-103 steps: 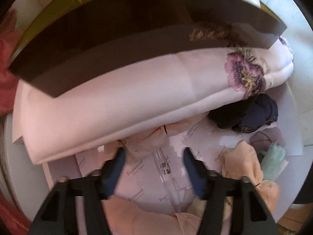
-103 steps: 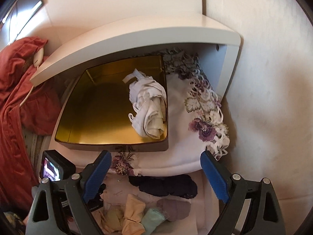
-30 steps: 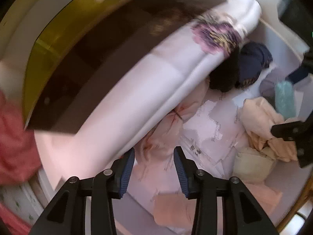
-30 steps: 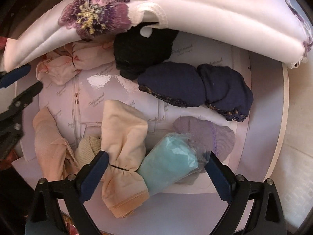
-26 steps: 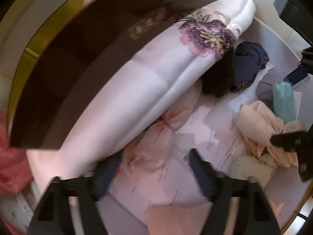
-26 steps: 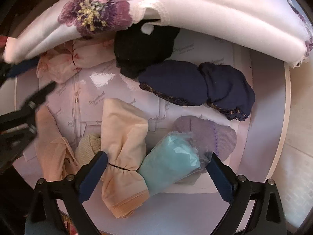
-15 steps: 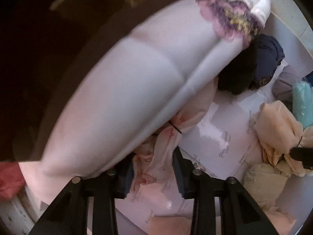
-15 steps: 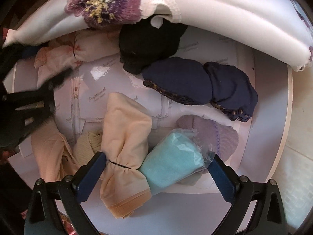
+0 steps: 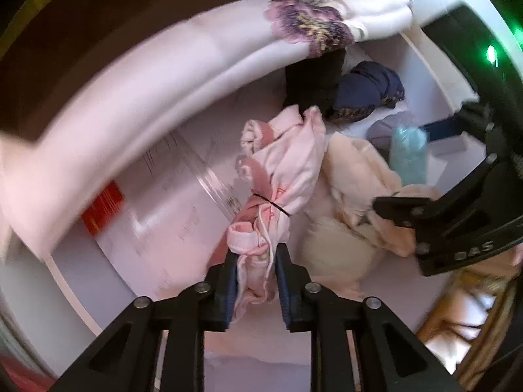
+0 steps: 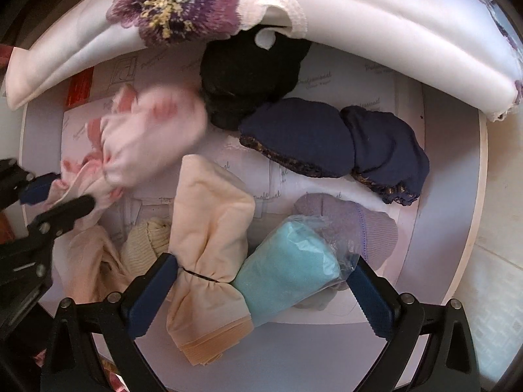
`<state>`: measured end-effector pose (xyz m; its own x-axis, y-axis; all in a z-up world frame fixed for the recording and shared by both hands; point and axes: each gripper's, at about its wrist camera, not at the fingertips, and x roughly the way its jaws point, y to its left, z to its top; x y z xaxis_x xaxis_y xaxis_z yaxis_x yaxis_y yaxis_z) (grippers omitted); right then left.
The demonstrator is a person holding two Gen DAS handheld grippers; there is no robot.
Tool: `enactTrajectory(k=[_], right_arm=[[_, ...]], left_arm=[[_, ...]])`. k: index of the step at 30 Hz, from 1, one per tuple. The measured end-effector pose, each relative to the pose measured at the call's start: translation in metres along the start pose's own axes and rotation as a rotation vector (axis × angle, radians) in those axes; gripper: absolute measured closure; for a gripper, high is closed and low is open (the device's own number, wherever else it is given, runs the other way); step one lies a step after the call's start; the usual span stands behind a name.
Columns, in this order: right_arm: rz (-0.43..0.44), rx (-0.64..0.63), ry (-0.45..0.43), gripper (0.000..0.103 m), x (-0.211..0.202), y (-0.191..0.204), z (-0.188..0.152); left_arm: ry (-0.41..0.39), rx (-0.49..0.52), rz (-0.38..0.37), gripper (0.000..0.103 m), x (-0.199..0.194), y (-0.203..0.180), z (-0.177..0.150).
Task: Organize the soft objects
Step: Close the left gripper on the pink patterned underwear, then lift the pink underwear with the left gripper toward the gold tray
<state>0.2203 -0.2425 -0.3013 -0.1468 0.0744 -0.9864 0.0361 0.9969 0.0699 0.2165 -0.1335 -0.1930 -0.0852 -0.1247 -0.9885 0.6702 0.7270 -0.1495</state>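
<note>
The left claw (image 9: 255,285) was closing on the pink bundle (image 9: 278,179), now pinched between its pads and pulled from under the white cushion (image 9: 137,98), ready for sorting, while the right claw (image 10: 258,289) hung open.

The left claw (image 9: 254,274) points straight down, its two black arms running in from the bottom edge of the left wrist view to blue-padded fingertips (image 9: 283,277) set close together. The jaws are closing, and the tail of a pale pink, band-tied cloth bundle (image 9: 278,176) is pinched between the pads. The right claw (image 10: 255,294) also points straight down — its black arms splayed, its blue-padded fingertips (image 10: 150,294) standing far apart, jaws wide, pads pressing on nothing. In the right wrist view the left claw reaches in from the left edge.
</note>
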Motion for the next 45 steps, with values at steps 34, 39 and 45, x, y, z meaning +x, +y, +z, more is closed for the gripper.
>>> enactTrajectory(k=[34,39,45], right_arm=[[-0.037,-0.08,-0.024,0.0,0.01,0.014,-0.019],[-0.054,-0.1,-0.029,0.0,0.013,0.02,-0.024],[-0.084,-0.142,-0.027,0.0,0.021,0.031,-0.029]], left_arm=[[-0.105,-0.032,0.024,0.086,-0.083,0.039,-0.001],[-0.185,-0.147,-0.031,0.087,-0.12,0.048,-0.016],[-0.312,-0.289,-0.171,0.088,-0.162,0.054,-0.041]])
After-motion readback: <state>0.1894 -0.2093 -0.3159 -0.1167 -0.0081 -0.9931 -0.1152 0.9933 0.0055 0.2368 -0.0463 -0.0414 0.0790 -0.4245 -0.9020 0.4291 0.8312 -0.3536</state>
